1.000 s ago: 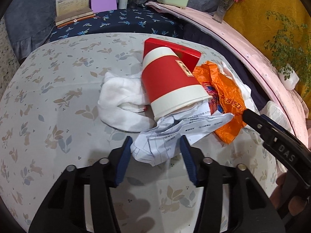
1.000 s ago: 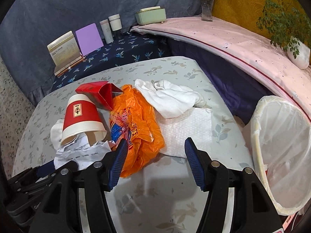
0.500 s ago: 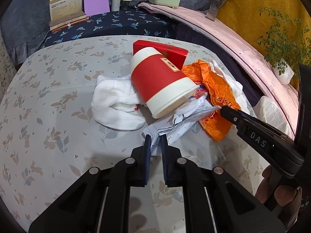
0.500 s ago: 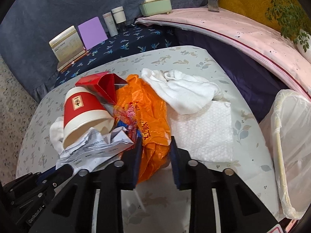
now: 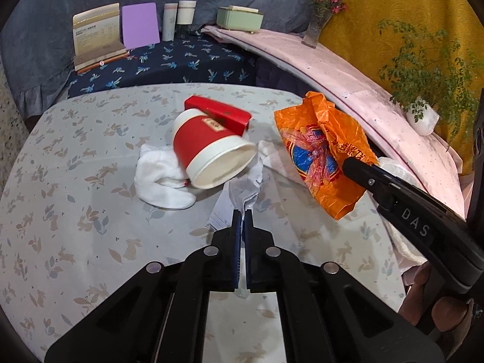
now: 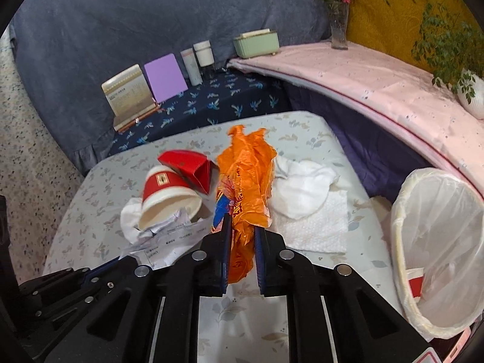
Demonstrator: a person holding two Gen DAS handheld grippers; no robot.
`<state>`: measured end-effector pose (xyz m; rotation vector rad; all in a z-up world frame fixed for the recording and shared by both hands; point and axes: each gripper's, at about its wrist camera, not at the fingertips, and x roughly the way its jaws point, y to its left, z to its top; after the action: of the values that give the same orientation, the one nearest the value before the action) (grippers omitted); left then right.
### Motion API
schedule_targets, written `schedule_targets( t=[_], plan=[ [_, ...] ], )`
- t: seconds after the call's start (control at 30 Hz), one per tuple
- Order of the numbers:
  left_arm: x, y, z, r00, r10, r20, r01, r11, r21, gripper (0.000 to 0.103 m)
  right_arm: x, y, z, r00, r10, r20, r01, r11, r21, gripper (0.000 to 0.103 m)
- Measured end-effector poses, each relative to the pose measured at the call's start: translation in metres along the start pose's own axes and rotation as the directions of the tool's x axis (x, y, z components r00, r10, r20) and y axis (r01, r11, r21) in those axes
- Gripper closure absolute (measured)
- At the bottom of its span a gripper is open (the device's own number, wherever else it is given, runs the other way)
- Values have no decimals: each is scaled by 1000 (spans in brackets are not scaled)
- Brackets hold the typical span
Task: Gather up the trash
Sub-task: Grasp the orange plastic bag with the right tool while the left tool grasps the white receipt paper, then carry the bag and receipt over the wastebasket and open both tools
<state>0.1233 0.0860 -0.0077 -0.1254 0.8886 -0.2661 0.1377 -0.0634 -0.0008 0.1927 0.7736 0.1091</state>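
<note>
My left gripper (image 5: 242,216) is shut on the crumpled white paper (image 5: 243,193), lifted off the table; it also shows in the right wrist view (image 6: 169,237). My right gripper (image 6: 242,227) is shut on the orange plastic bag (image 6: 245,178), raised above the table; the bag also shows in the left wrist view (image 5: 323,151). A red and white paper cup (image 5: 208,151) lies on its side, with a red box (image 5: 217,113) behind it and a white cloth (image 5: 160,178) beside it. More white cloth (image 6: 302,184) and a paper towel (image 6: 314,227) lie right of the bag.
A white-lined trash bin (image 6: 438,242) stands off the table's right edge, holding some red and white scrap. Behind the floral table (image 5: 60,211) a dark bench carries a calendar (image 5: 96,33), a purple card (image 5: 140,25) and bottles. A pink ledge (image 6: 363,72) has a vase and a plant.
Both grippers closed from open: the left on the crumpled paper, the right on the orange bag. Both lifted their loads. The paper pulled out of the cup, which rolled.
</note>
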Motion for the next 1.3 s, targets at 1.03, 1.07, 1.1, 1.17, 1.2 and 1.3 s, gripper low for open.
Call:
schedule_targets(
  t=[1.03, 1.07, 1.1, 1.17, 1.2, 1.3],
  plan=[
    [-4, -212, 3, 977, -215, 2, 206, 939, 273, 102, -116, -178, -34, 963, -247, 107, 212, 942, 260, 90],
    [-3, -219, 2, 975, -221, -4, 213, 935, 283, 102, -117, -184, -36, 962, -253, 105, 218, 938, 268, 90],
    [0, -227, 2, 974, -228, -11, 221, 930, 292, 102, -119, -190, -39, 960, -260, 102, 224, 934, 279, 90],
    [3, -240, 0, 971, -238, -21, 233, 922, 308, 102, -122, -201, -44, 958, -271, 97, 232, 927, 296, 90],
    [5, -246, -1, 970, -243, -26, 239, 918, 317, 102, -123, -205, -46, 956, -276, 94, 237, 923, 305, 90],
    [11, -259, -4, 967, -250, -39, 248, 909, 336, 102, -125, -217, -52, 953, -290, 86, 249, 913, 324, 90]
  ],
)
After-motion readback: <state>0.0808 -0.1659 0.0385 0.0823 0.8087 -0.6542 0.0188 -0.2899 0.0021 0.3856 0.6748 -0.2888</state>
